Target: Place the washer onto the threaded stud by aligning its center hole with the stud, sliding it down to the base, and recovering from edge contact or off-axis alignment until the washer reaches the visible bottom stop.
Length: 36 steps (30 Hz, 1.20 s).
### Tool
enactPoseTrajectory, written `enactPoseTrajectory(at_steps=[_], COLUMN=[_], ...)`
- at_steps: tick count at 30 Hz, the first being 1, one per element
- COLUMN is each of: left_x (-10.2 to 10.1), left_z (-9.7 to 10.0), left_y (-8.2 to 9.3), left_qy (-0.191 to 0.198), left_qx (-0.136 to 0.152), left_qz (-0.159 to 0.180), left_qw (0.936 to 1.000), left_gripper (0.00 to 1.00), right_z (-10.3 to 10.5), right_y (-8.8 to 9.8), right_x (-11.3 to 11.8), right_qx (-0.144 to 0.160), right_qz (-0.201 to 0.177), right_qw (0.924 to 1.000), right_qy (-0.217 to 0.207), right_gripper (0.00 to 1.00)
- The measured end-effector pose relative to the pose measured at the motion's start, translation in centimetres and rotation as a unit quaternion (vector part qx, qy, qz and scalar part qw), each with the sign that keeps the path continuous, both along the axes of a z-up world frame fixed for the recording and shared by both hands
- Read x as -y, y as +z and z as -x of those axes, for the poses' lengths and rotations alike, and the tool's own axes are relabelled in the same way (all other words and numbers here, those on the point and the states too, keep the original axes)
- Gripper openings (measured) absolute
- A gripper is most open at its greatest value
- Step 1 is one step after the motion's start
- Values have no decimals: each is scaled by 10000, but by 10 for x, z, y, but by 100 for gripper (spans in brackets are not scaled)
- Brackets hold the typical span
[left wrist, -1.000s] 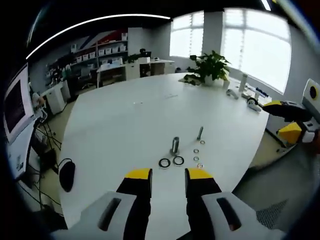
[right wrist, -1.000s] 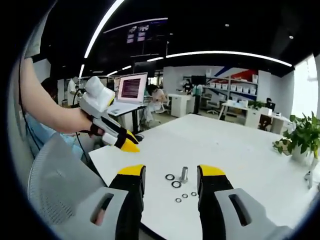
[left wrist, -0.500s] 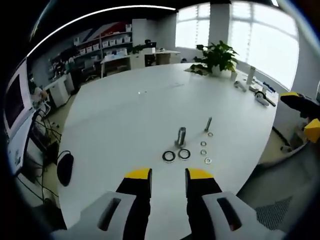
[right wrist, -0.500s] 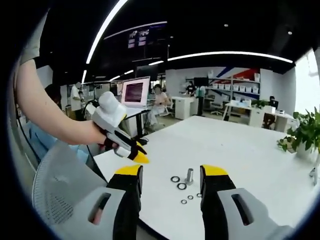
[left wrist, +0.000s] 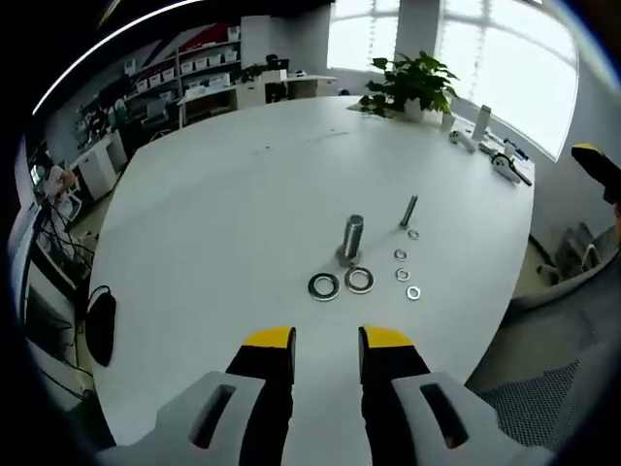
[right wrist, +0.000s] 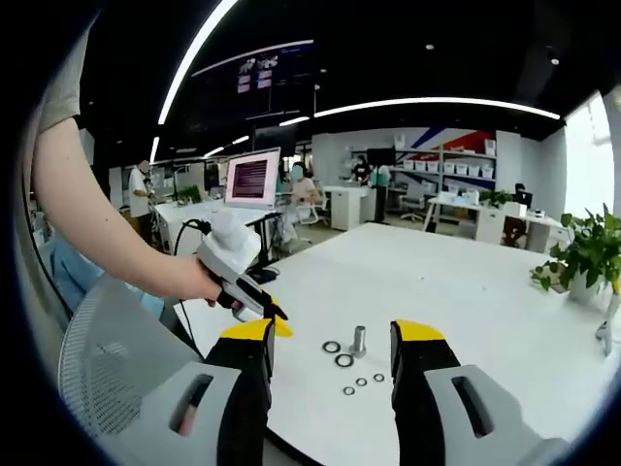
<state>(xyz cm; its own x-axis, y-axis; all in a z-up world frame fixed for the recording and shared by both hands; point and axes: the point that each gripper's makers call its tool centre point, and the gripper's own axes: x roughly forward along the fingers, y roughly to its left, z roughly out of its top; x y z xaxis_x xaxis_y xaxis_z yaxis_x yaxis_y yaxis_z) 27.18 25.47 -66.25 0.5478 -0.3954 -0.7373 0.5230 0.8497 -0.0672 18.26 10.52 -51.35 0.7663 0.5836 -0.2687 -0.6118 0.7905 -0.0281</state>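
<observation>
White table (left wrist: 213,214) bare around stud (left wrist: 351,236) | washers (left wrist: 324,286) beside | both hand-held grippers released

The left claw (left wrist: 326,340) points forward with its yellow-tipped jaws apart and nothing between them. The right claw (right wrist: 333,333) is likewise parted and empty. In the right gripper view a bare forearm (right wrist: 92,228) reaches in, its hand (right wrist: 194,283) gripping the left claw.

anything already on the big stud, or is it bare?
Threaded stud stands bare; both large washers lie flat on the table beside its base. Its far side is hidden.
</observation>
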Motion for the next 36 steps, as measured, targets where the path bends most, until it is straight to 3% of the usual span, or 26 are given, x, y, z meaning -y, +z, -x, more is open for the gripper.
enactPoseTrajectory(at_steps=[8, 14, 21, 29, 36], left_x=[4, 16, 18, 16, 29], left_z=[-11, -14, -20, -23, -26], left_y=[-5, -28, -31, -38, -36], left_qy=[-258, -399, -488, -901, -1272], left_qx=[-112, -462, -574, -715, -775], left_qz=[-145, -168, -316, -737, -844], left_qw=[9995, 9980, 9967, 9906, 9852], left_gripper=[24, 23, 23, 23, 22], right_z=[-2, 5, 3, 4, 7], right_y=[-1, -1, -2, -3, -4], right_x=[2, -4, 0, -1, -6], right_qx=[-40, 131, 56, 52, 97], right_qz=[-1, 244, 178, 235, 357], right_qw=[10000, 9995, 9998, 9996, 9989], right_qy=[-17, 168, 108, 163, 286], right_gripper=[51, 52, 52, 51, 51])
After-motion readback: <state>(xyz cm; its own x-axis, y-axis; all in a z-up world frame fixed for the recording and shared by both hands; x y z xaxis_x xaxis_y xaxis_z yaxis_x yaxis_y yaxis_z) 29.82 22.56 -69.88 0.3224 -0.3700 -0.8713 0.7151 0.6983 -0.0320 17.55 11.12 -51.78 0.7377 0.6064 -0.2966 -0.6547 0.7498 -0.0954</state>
